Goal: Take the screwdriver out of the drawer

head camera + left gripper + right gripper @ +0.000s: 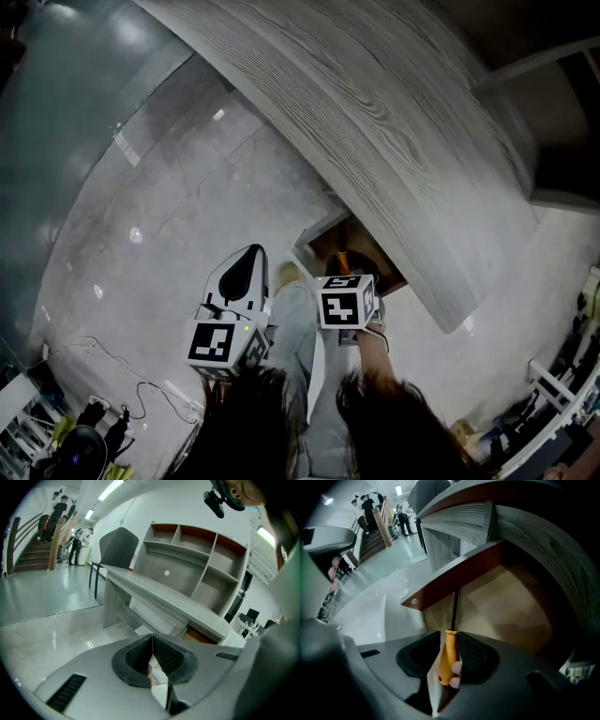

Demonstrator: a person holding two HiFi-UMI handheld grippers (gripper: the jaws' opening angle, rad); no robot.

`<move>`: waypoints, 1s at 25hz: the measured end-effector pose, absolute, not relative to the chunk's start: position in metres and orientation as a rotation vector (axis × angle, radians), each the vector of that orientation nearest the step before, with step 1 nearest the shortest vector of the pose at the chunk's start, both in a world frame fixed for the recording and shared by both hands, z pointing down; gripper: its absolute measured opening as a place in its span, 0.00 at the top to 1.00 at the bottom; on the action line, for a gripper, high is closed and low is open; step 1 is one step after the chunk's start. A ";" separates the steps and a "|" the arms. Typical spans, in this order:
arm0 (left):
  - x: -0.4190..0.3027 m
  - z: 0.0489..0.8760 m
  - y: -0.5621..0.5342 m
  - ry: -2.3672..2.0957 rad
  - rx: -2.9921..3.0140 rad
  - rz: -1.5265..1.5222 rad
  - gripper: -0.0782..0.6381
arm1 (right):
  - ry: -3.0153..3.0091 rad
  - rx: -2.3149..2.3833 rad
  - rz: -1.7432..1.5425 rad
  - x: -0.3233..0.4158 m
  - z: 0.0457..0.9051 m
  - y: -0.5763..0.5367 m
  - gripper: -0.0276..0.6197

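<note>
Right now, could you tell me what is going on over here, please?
A person works two handheld grippers. The right gripper is shut on the orange handle of the screwdriver, whose dark shaft points toward the open drawer. The left gripper is shut and empty, off to the side.

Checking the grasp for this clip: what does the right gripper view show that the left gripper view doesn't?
Only the right gripper view: the right gripper shut on the orange-handled screwdriver, shaft pointing into the open drawer. Only the left gripper view: the left gripper shut on nothing, the desk's shelf unit and a chair. Both: the staircase and glossy floor.
</note>
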State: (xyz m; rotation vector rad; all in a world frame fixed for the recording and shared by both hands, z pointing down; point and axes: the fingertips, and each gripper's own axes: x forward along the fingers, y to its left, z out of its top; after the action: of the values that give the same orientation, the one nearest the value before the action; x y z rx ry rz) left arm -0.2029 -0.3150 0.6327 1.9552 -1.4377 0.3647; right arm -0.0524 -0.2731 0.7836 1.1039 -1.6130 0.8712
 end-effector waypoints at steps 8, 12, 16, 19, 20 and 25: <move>-0.205 0.639 -0.316 -1.439 1.944 0.367 0.87 | -1.527 1.164 0.874 -0.044 0.792 -0.274 0.78; -0.207 0.642 -0.316 -1.438 1.936 0.373 0.87 | -1.483 1.168 0.829 -0.044 0.796 -0.274 0.78; -0.208 0.641 -0.317 -1.447 1.936 0.367 0.87 | -1.437 1.200 0.805 -0.042 0.798 -0.274 0.81; -0.209 0.640 -0.318 -1.455 1.937 0.364 0.87 | -1.432 1.243 0.861 -0.040 0.796 -0.276 0.82; -0.210 0.639 -0.318 -1.457 1.937 0.364 0.87 | -1.439 1.249 0.878 -0.039 0.794 -0.276 0.83; -0.212 0.639 -0.313 -1.462 1.937 0.366 0.87 | -1.468 1.257 0.953 -0.039 0.790 -0.276 0.83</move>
State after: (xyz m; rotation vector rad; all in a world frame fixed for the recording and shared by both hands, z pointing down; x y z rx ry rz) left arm -0.2121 -0.3126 0.6386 1.9373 -1.4619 0.3655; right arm -0.0390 -0.2761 0.7902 1.2572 -1.4676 0.9533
